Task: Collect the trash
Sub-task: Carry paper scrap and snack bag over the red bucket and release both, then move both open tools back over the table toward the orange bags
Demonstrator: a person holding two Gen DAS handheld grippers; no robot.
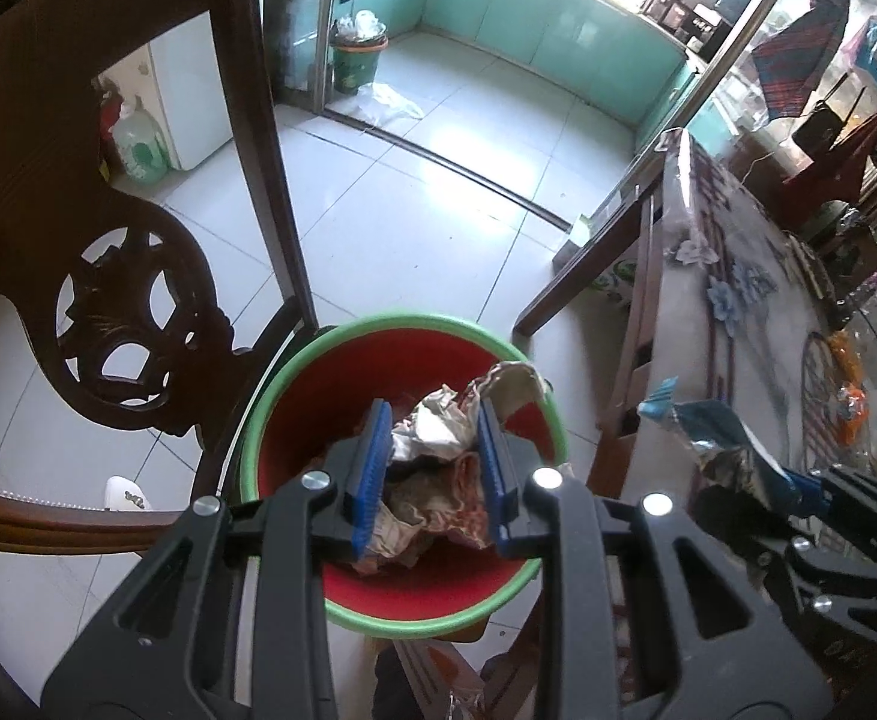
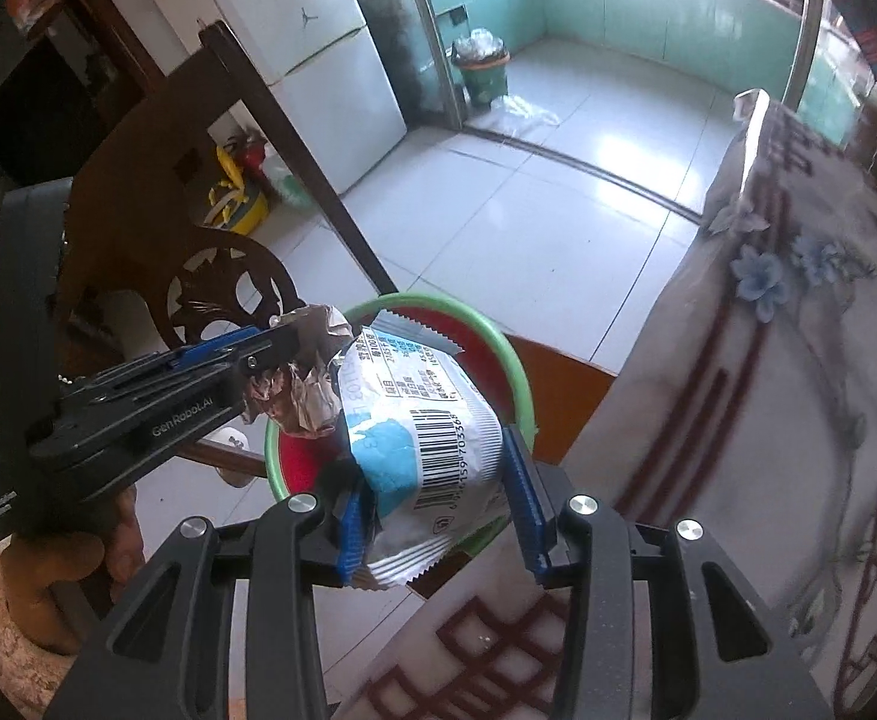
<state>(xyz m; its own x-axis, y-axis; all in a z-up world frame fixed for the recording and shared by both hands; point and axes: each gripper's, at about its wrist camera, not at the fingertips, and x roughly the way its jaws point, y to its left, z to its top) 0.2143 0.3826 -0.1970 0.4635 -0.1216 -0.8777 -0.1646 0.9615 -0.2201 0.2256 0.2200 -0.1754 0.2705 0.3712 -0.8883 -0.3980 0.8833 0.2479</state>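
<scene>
Blue pads [image 2: 528, 498] of the right gripper [image 2: 438, 510] are closed around a white-and-blue snack wrapper [image 2: 420, 444], held above the green-rimmed red bin [image 2: 516, 372], presumably for dropping. Crumpled foil [image 1: 432, 432] is pinched by the left gripper [image 1: 432, 474] directly over the bin, beside the clothed table [image 2: 798, 420].

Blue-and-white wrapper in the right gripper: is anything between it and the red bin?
Partly. The left gripper holds a crumpled foil wrapper over the bin opening's left side; the blue-and-white wrapper, in the right gripper, has the bin's right side open below.
</scene>
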